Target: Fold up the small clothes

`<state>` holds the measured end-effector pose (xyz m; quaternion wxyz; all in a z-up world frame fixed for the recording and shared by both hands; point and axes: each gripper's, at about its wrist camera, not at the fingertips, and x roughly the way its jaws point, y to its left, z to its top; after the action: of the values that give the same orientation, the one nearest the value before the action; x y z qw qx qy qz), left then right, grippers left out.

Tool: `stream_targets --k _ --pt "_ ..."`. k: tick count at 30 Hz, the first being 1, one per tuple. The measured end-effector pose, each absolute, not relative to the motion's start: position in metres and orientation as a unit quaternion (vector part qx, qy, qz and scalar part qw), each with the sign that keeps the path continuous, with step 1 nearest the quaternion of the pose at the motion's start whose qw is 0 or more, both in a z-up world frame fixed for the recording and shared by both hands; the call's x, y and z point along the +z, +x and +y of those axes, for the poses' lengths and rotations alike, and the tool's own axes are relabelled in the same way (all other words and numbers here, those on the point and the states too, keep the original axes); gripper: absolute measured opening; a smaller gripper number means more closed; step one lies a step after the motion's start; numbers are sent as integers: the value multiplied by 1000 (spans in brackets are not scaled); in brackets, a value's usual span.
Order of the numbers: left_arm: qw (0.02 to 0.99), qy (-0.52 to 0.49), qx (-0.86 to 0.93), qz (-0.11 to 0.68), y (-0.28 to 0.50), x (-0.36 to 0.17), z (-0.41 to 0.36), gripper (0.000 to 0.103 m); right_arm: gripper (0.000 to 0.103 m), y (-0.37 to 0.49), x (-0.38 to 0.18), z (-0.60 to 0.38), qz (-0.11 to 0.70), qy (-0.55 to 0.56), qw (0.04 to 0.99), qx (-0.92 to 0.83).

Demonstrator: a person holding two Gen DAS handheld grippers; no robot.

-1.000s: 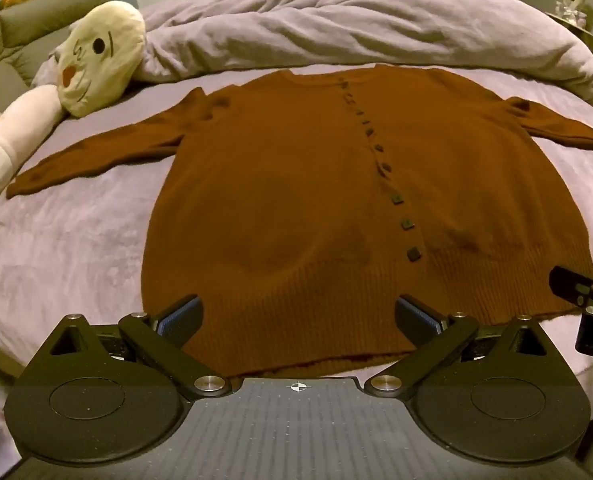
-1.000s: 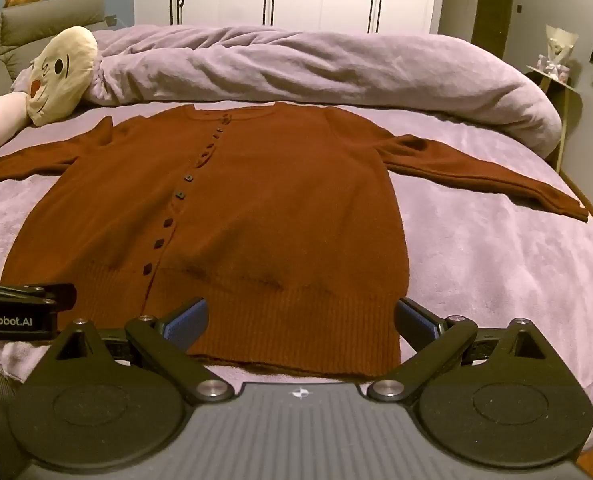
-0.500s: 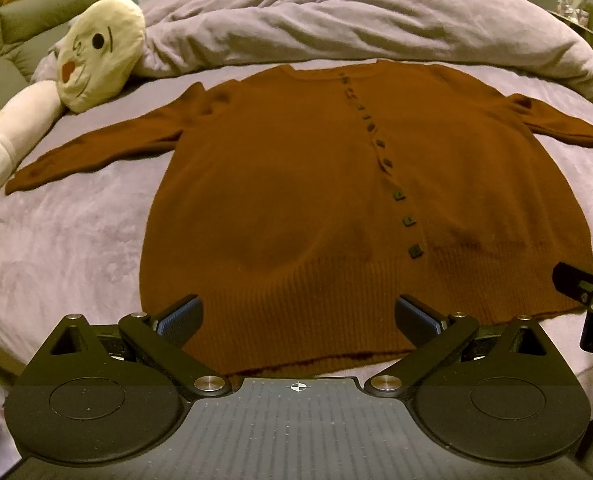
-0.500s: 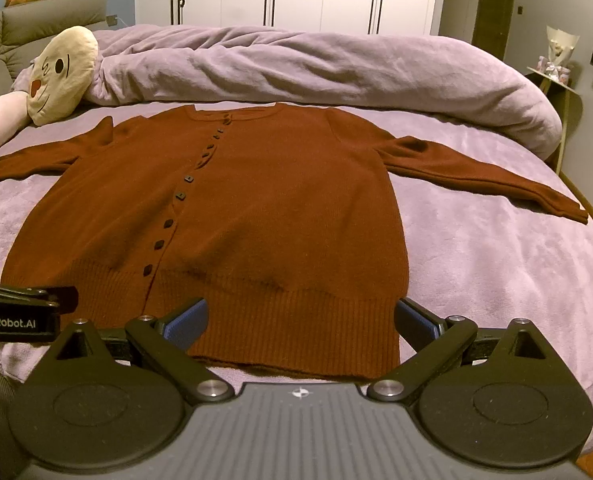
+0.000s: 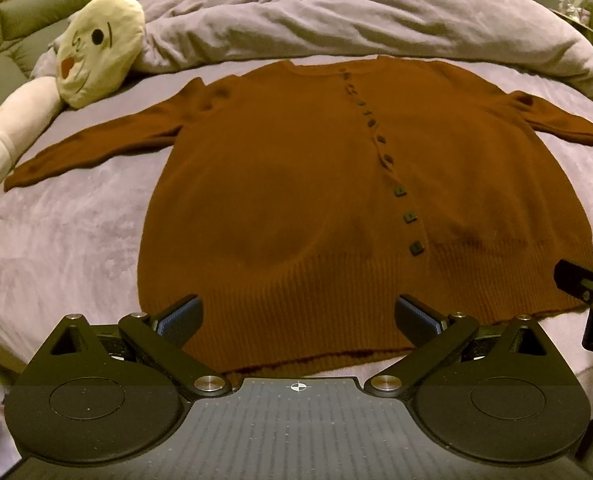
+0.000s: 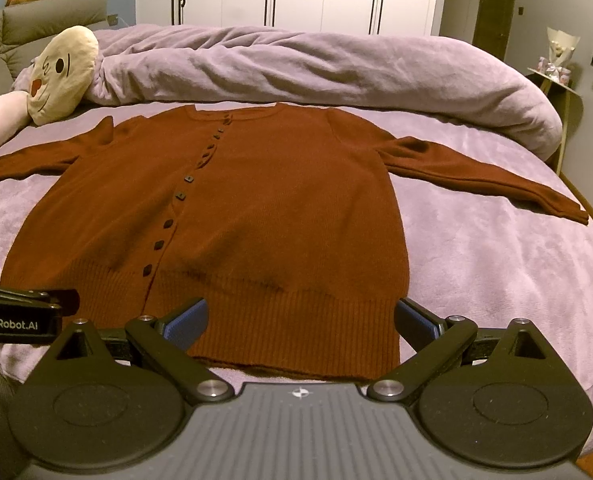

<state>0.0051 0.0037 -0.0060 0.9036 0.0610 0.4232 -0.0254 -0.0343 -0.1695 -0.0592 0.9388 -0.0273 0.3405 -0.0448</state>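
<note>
A rust-brown buttoned cardigan [image 5: 296, 184] [image 6: 256, 208] lies flat on the bed, front up, both sleeves spread out to the sides and its ribbed hem nearest me. My left gripper [image 5: 298, 316] hovers open just above the hem's left half, nothing between its fingers. The right gripper [image 6: 300, 316] stands open over the hem's right half, also holding nothing. Each gripper shows at the edge of the other's view: the right gripper's body [image 5: 592, 304] and the left gripper's body [image 6: 20, 312].
A rolled lilac duvet [image 6: 316, 68] lies across the far side of the bed [image 6: 496, 264]. A cream plush toy [image 5: 100, 48] rests at the far left by the left sleeve. A small side table [image 6: 552, 76] stands beyond the bed's right edge.
Both views shifted very slightly; the cardigan sits a touch lower in the right wrist view. The garment has not moved and both grippers stay open.
</note>
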Motion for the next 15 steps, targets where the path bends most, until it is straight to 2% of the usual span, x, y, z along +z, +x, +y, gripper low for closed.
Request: stream_targets --k 15 --pt "901 60 -26 429 7 -7 4 103 99 -34 -60 -170 339 -32 939 -44"
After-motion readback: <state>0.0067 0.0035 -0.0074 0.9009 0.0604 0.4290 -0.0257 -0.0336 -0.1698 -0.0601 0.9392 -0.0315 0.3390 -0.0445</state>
